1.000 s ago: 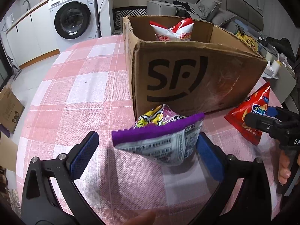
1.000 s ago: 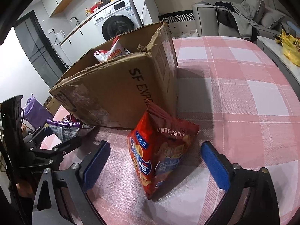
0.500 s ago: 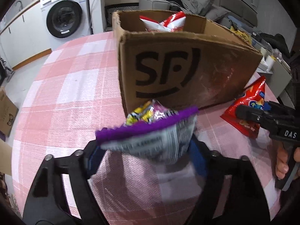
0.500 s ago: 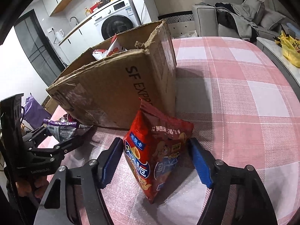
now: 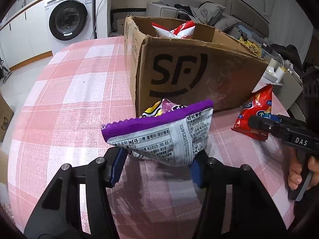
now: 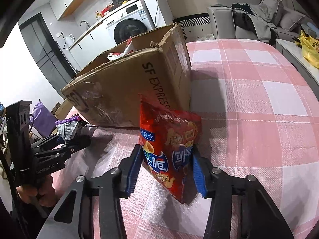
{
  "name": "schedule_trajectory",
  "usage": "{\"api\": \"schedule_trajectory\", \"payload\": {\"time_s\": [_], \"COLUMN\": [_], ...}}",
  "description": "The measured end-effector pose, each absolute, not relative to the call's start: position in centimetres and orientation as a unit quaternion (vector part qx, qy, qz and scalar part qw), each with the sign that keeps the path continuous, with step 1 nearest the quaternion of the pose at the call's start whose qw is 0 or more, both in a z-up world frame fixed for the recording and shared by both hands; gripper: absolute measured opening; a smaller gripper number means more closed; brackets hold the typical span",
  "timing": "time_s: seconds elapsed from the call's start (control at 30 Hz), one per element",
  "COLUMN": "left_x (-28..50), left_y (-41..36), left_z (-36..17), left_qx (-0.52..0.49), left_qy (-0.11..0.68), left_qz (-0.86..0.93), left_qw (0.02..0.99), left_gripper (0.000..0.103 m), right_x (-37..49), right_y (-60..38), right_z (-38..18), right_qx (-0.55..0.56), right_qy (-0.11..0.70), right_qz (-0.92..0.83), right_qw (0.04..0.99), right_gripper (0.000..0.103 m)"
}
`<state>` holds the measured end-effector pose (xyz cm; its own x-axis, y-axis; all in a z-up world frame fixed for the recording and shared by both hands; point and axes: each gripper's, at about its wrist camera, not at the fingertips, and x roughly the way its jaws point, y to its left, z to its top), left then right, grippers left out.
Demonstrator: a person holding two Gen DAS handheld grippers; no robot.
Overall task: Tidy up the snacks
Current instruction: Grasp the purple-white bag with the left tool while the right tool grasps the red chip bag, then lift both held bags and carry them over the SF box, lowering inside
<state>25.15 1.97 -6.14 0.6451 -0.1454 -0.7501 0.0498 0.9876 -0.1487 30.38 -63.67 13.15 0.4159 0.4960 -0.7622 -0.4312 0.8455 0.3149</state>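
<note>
only the right wrist view shows the left hand point(image 6: 34, 191) gripping its tool point(image 6: 68, 139).

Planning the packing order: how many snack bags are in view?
3: a purple bag between the left gripper's pads, a red bag between the right's, one red-white bag in the box. More may hide inside.

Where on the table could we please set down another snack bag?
The checked tablecloth left of the cardboard box is bare, as is the stretch right of it. In front, the purple bag and red bag crowd things.
</note>
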Motion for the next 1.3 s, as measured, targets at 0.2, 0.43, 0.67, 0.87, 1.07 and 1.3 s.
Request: {"api": "schedule_trajectory", "payload": {"time_s": [0.2,0.43,0.67,0.87,1.07,1.3], "left_x": [23.6,21.9,20.4,19.2,17.9,16.4], "left_y": [2.4,2.2,2.1,2.4,2.6,3.0], "left_z": [-5.4,-3.8,-2.5,-1.2,0.4,2.2], "left_qx": [-0.06,-0.056,-0.058,-0.058,-0.059,-0.062], "left_qy": [0.406,0.389,0.376,0.364,0.35,0.338], "left_qz": [-0.059,-0.062,-0.063,-0.064,-0.063,-0.058], "left_qw": [0.91,0.918,0.923,0.927,0.933,0.937], "left_gripper": [0.052,0.052,0.052,0.052,0.052,0.052], "right_x": [29.7,28.6,28.0,27.7,27.0,26.2], "right_y": [-63.9,-64.2,-64.4,-64.2,-64.1,-63.9], "right_z": [13.5,14.9,15.9,16.9,18.4,20.2], "right_qx": [0.036,0.04,0.041,0.039,0.039,0.039], "right_qy": [0.457,0.44,0.429,0.418,0.405,0.39], "right_qz": [0.277,0.281,0.281,0.283,0.291,0.298], "right_qw": [0.845,0.852,0.857,0.862,0.866,0.87], "right_gripper": [0.043,0.043,0.043,0.043,0.043,0.043]}}
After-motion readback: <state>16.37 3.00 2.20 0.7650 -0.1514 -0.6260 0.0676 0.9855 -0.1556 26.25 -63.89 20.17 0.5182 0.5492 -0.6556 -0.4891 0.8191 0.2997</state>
